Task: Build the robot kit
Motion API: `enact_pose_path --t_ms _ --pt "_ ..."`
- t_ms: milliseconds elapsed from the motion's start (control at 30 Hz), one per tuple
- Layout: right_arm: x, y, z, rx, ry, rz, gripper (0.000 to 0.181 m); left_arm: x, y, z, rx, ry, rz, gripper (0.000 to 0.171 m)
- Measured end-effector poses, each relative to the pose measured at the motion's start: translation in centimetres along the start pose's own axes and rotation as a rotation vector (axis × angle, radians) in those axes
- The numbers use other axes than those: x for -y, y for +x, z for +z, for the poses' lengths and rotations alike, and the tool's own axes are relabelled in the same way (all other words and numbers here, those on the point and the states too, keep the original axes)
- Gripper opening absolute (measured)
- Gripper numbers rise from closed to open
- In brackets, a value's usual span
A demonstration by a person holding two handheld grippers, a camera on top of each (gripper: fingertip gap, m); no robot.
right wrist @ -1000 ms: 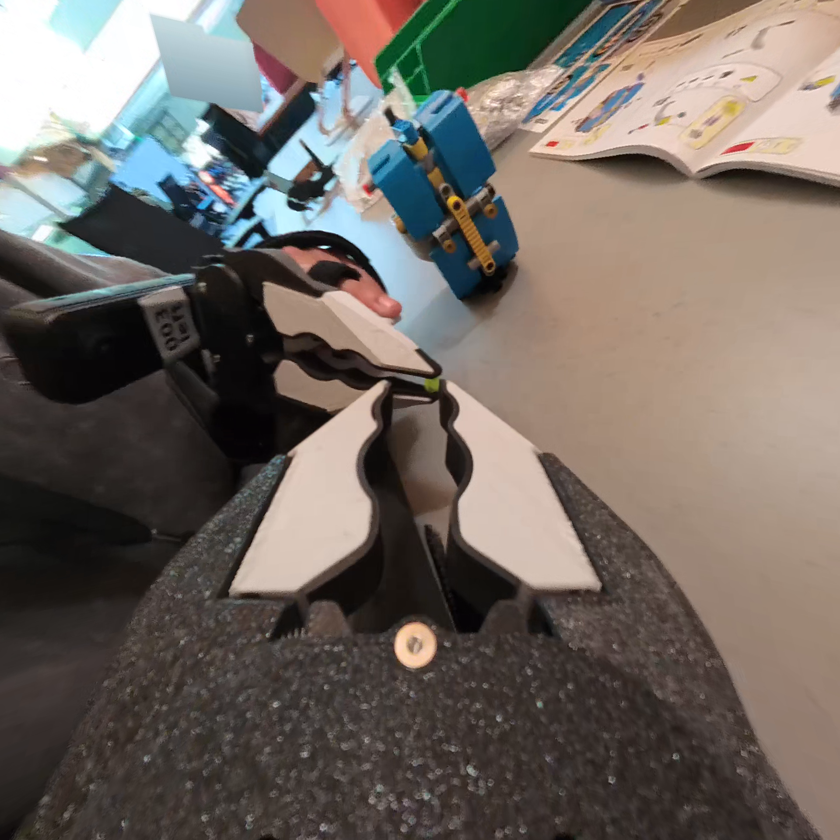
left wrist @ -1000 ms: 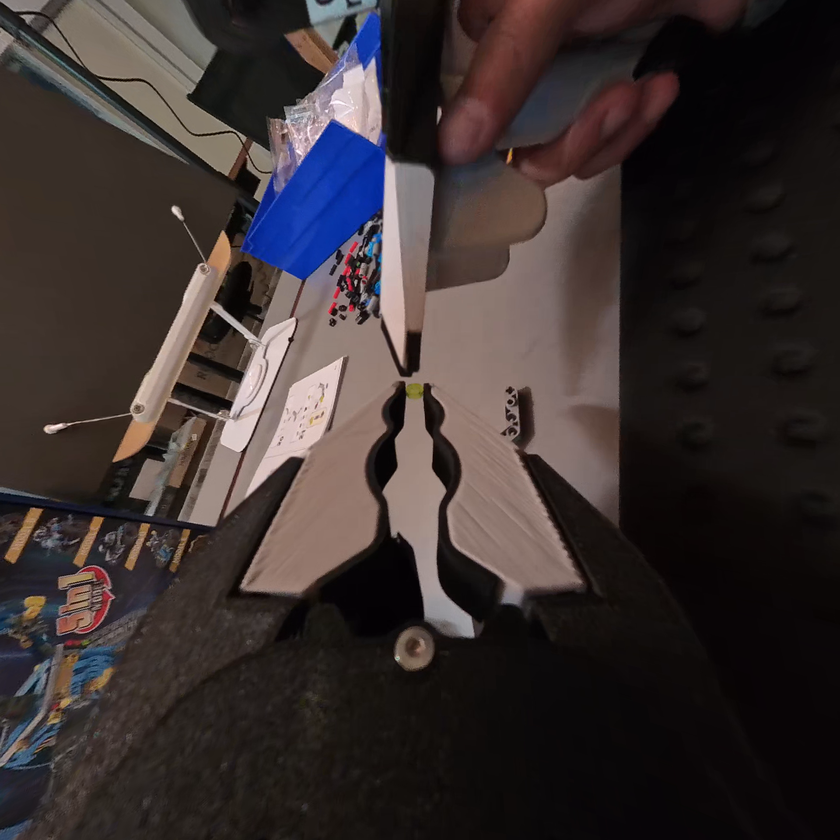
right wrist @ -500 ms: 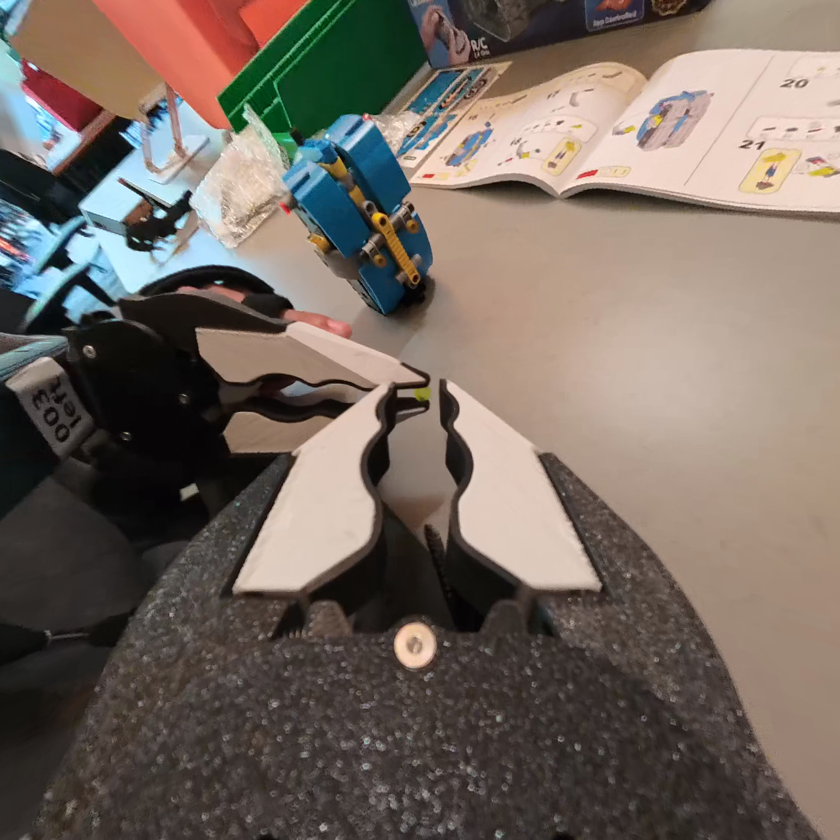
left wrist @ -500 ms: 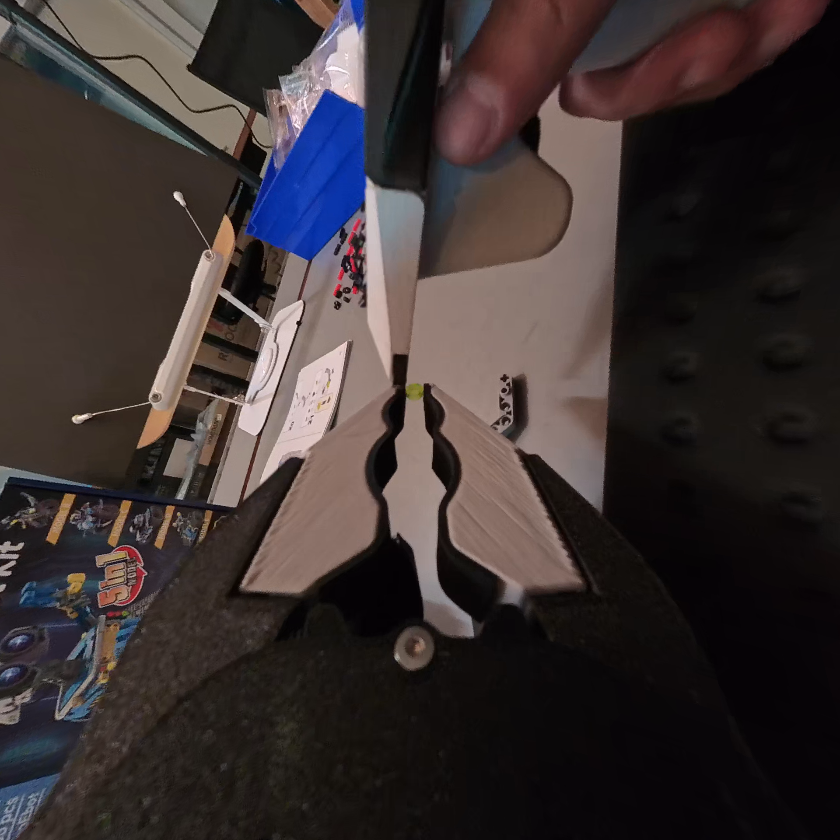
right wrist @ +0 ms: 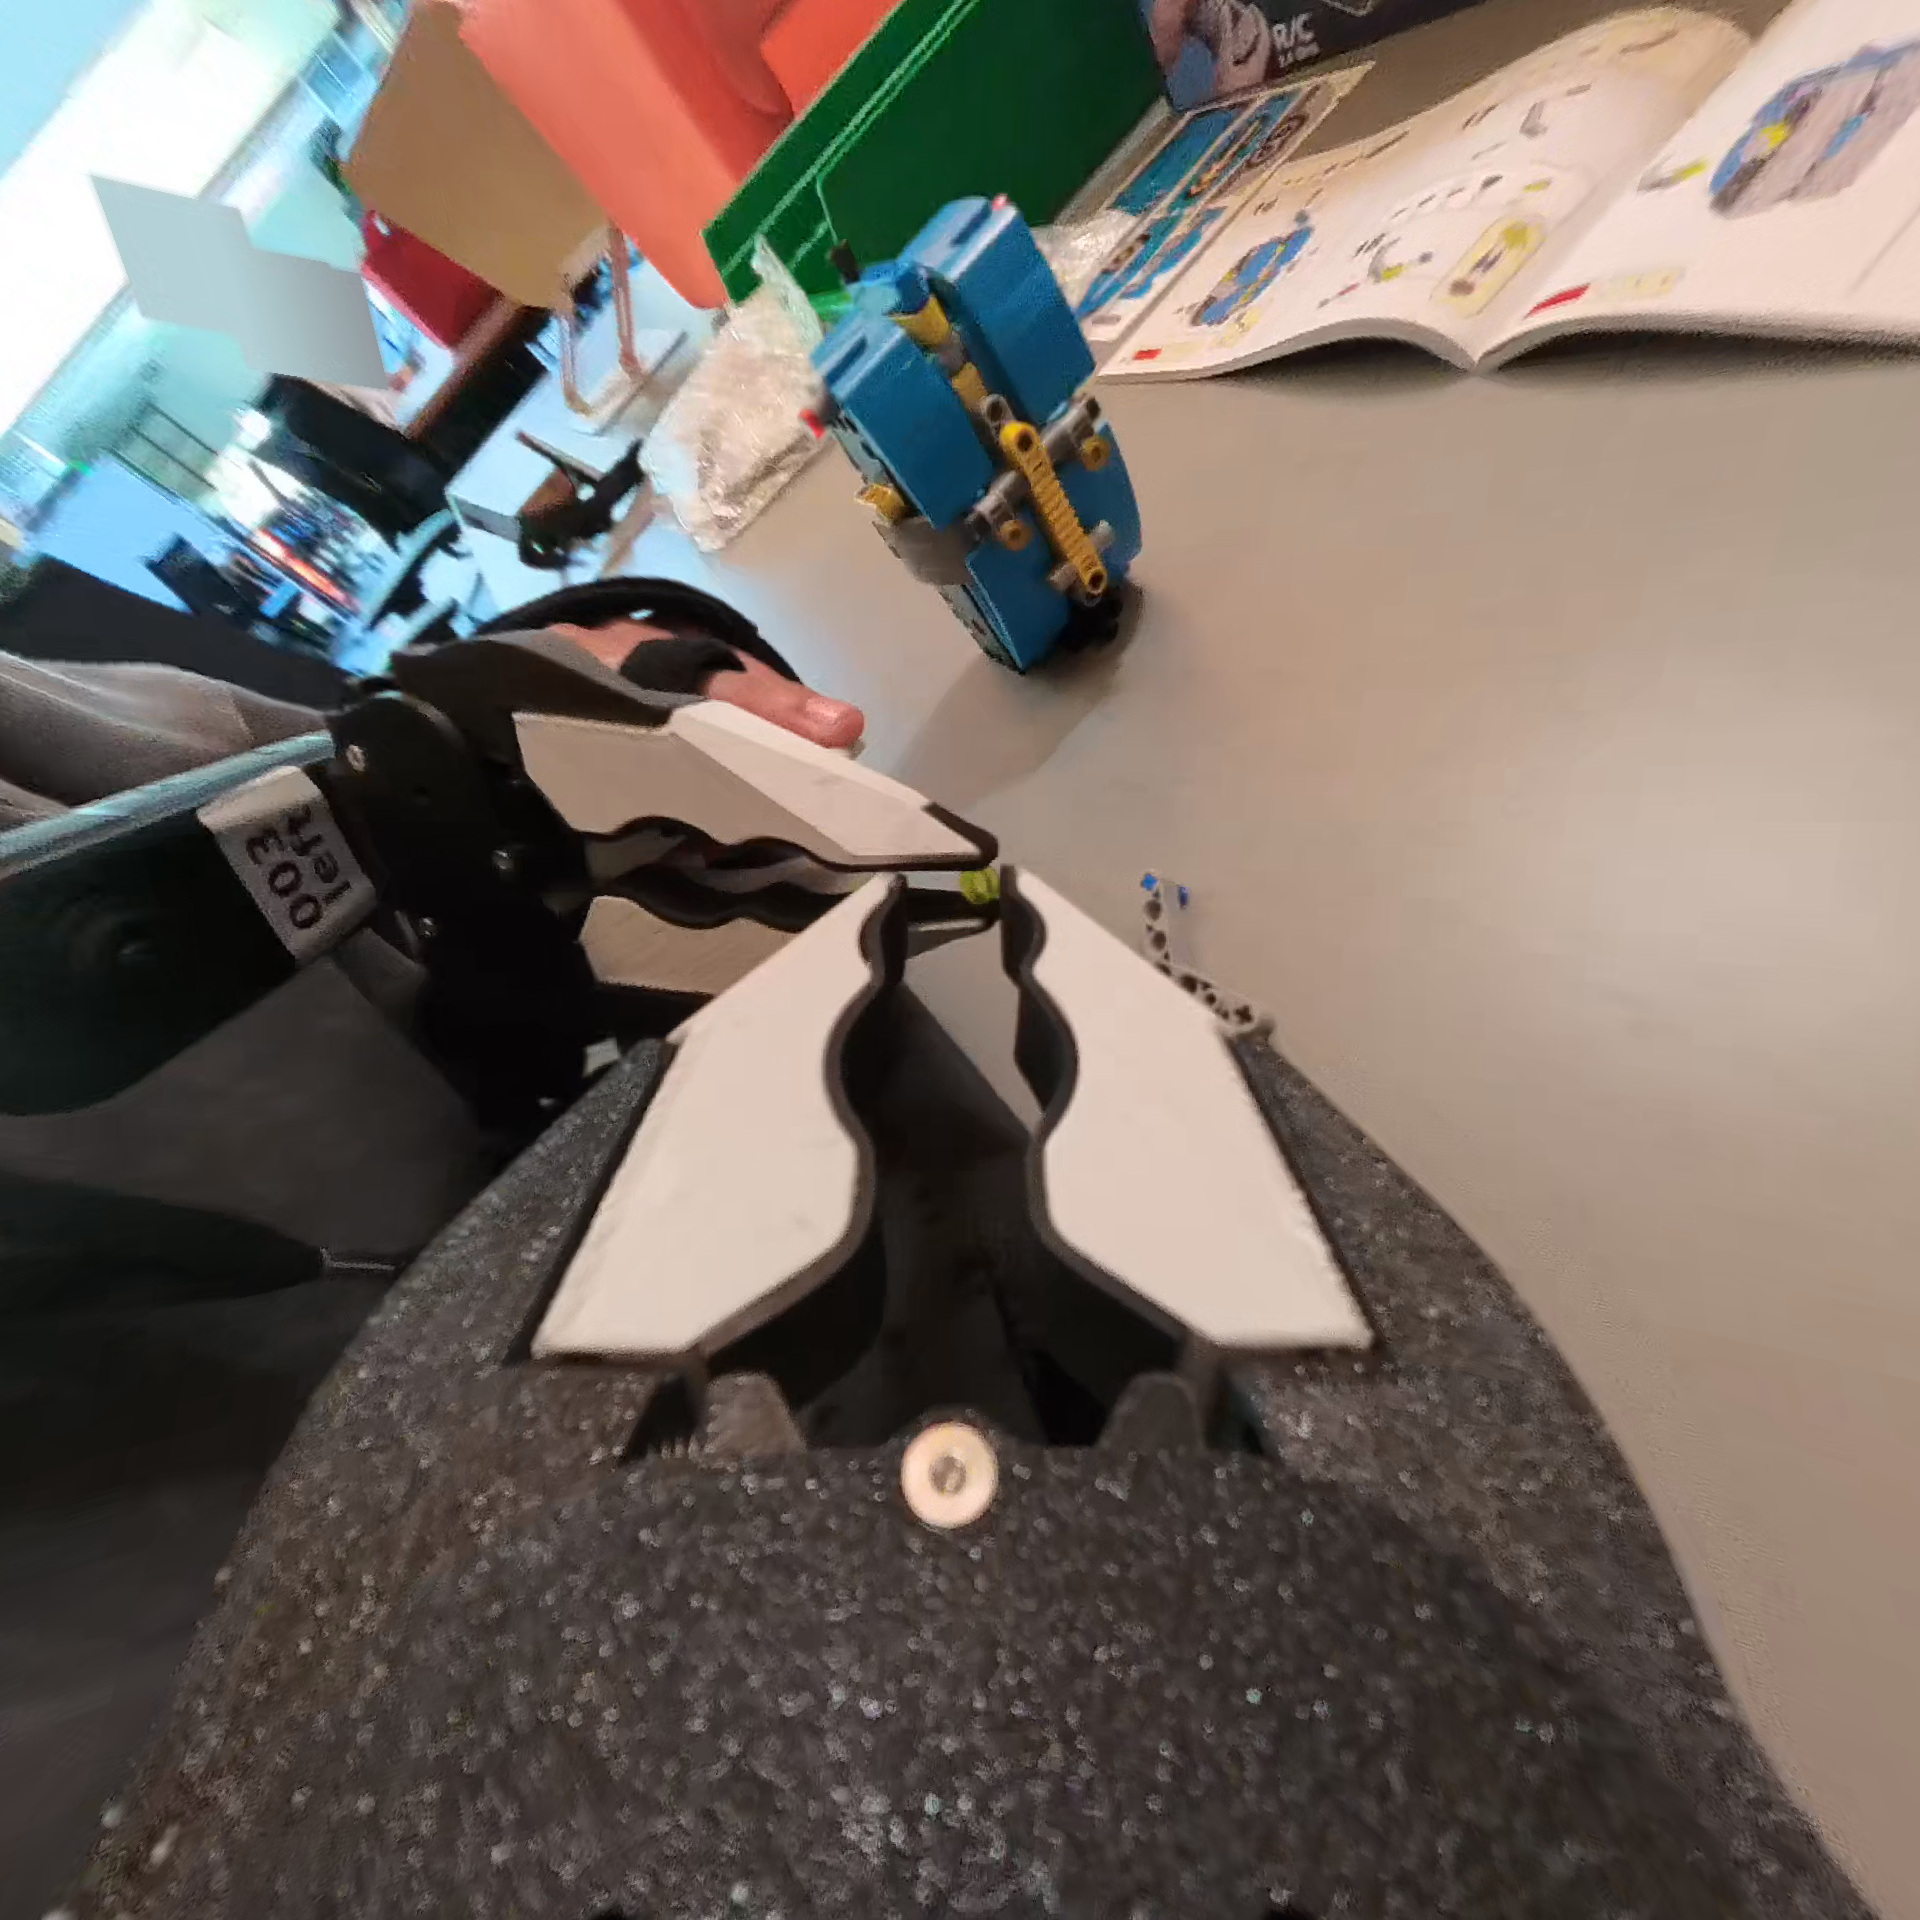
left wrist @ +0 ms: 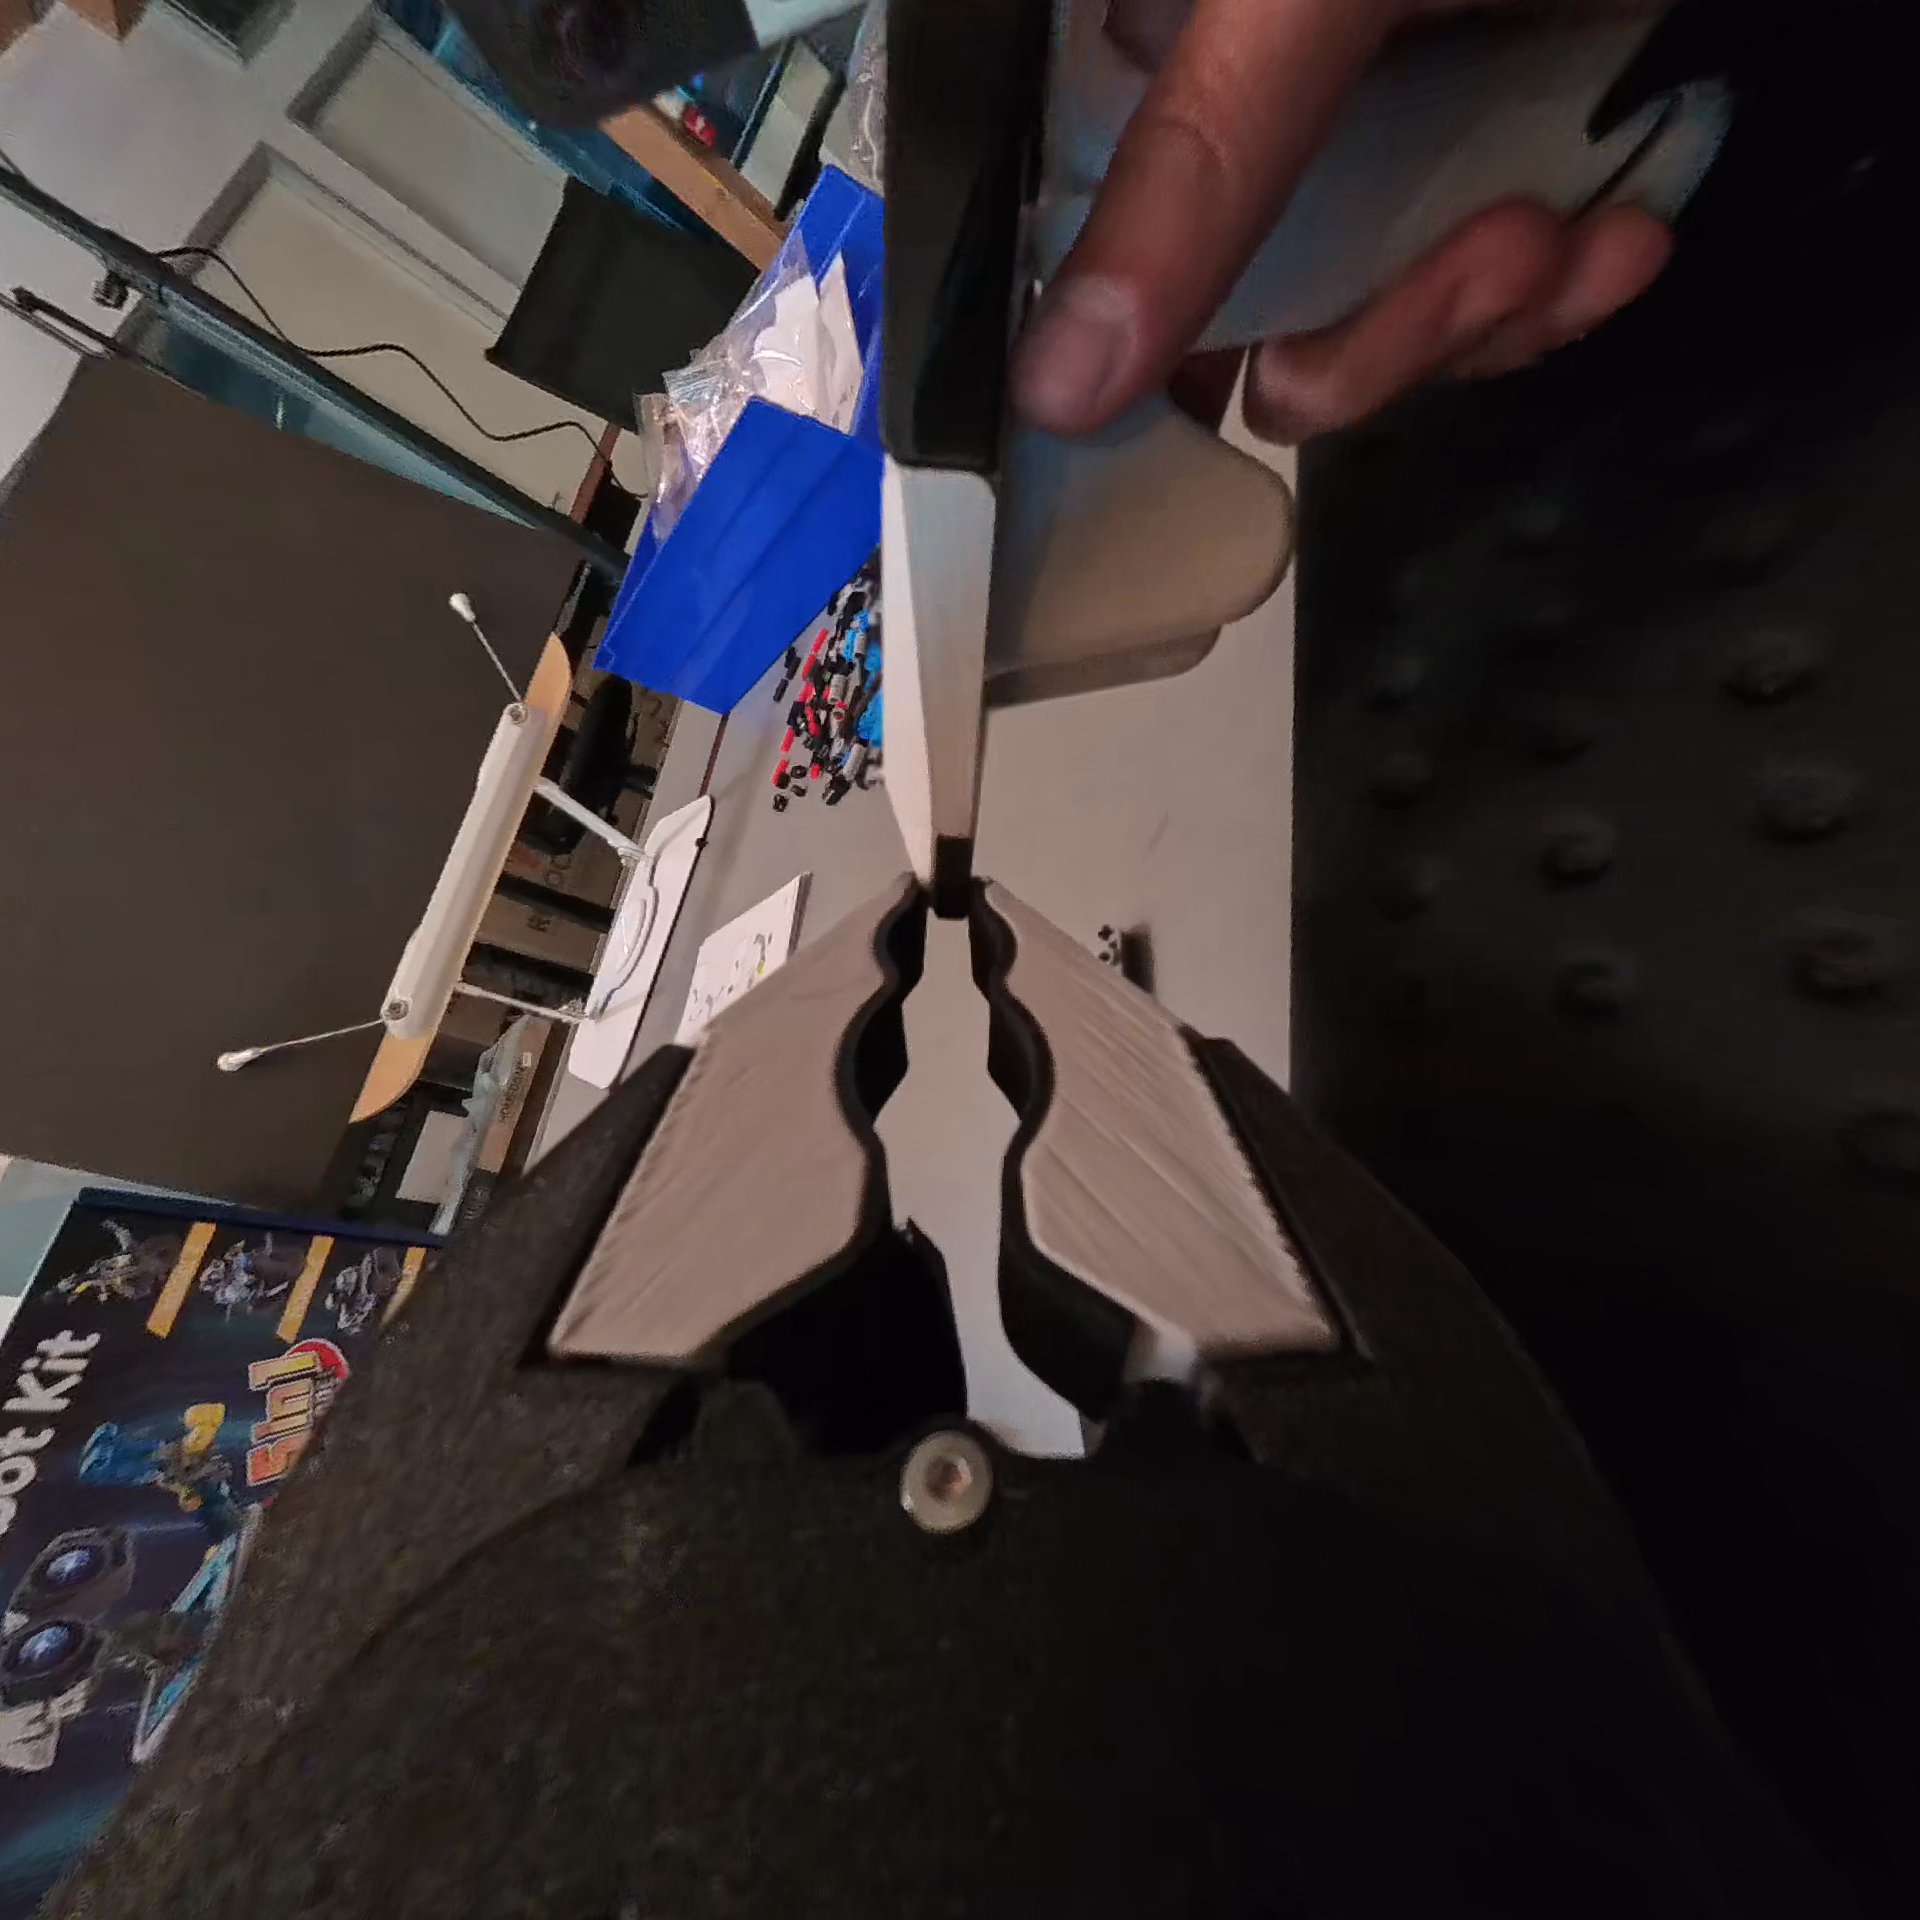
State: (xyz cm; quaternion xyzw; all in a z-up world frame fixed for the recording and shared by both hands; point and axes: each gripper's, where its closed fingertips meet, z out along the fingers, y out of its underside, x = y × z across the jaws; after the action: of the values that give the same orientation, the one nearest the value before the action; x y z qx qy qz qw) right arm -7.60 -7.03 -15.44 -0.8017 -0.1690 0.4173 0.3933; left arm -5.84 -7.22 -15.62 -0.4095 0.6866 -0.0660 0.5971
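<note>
My left gripper (left wrist: 945,896) is shut on a tiny yellow-green piece (right wrist: 979,885), pinched at its very fingertips. In the left wrist view the piece is hidden behind the black tip of my right gripper, which comes down from above in a person's hand (left wrist: 1143,260). In the right wrist view my right gripper (right wrist: 956,891) is open, its jaws standing to either side of the piece. The left gripper reaches in from the left there, held by a hand (right wrist: 810,717). Both are just above the grey table (right wrist: 1507,831).
A blue brick model (right wrist: 977,447) stands behind the grippers, with an open instruction booklet (right wrist: 1558,239) and a green board (right wrist: 935,135) beyond. A grey angled beam (right wrist: 1184,956) lies by my right finger. A blue bin (left wrist: 748,561), loose parts (left wrist: 831,707) and a printed box (left wrist: 156,1455) sit farther off. My two grippers' fingertips are within a few centimetres of each other.
The right gripper has closed in on the left gripper's tips; its tip now covers the green piece in the left wrist view. Its jaws now straddle the piece and have narrowed slightly.
</note>
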Motion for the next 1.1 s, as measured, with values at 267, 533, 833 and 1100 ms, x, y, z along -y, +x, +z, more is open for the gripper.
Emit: enact_pose_path --t_ms 267,533,833,1100 --pt "-0.9 0.6 -0.7 0.074 -0.026 0.061 0.003 0.4 1.0 0.2 -0.062 0.043 -0.017 0.007" --pt "-3.2 4.4 -1.9 -0.075 -0.215 0.012 0.002 -3.2 2.7 1.6 -0.368 -0.105 -0.290 0.034" --pt "-3.6 4.8 0.2 -0.103 -0.308 -0.130 0.002 -4.7 4.7 2.7 -0.634 -0.154 -0.351 0.008" --pt "-4.3 4.9 0.9 -0.115 -0.386 -0.231 0.002 -4.5 4.7 2.6 -0.491 -0.081 -0.054 0.008"
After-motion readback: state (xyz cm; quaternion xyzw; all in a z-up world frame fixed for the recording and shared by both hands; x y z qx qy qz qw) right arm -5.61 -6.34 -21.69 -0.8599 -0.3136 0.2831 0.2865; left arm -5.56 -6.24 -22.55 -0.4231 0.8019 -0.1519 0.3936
